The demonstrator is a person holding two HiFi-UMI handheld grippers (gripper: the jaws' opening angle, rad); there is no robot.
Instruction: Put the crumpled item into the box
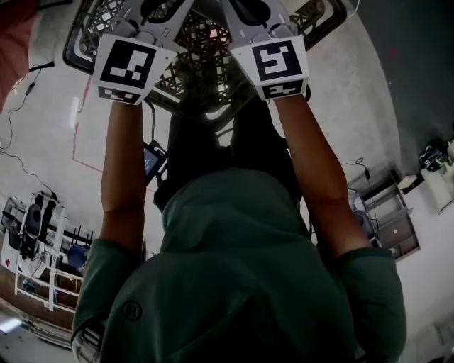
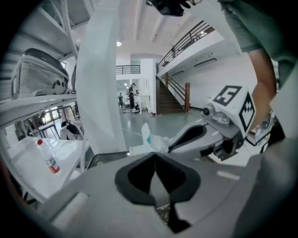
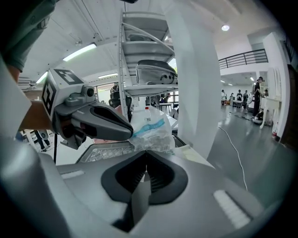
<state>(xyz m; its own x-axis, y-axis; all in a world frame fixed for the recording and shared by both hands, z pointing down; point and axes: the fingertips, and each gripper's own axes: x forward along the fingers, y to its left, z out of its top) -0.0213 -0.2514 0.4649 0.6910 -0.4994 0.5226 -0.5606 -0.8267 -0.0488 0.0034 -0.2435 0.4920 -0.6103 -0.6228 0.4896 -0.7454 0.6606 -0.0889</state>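
The crumpled item [image 3: 150,129] is a clear plastic wrapper with a blue band, held up in the air. My right gripper [image 3: 146,153] is shut on its lower edge, and my left gripper [image 3: 129,135] comes in from the left with its shut tips on the same wrapper. The left gripper view shows the crumpled item [image 2: 150,138] just above my left gripper [image 2: 155,155], with my right gripper [image 2: 171,148] touching it from the right. Below lies the box [image 3: 100,151], a black mesh basket [image 1: 323,18]. The head view hides the wrapper behind both marker cubes [image 1: 128,67].
A white pillar [image 2: 100,83] and a metal shelf rack [image 3: 149,69] with white items stand close beyond the box. A red-capped bottle [image 2: 49,160] stands on a white table at the left. A cable [image 3: 235,151] runs over the floor; people stand far off.
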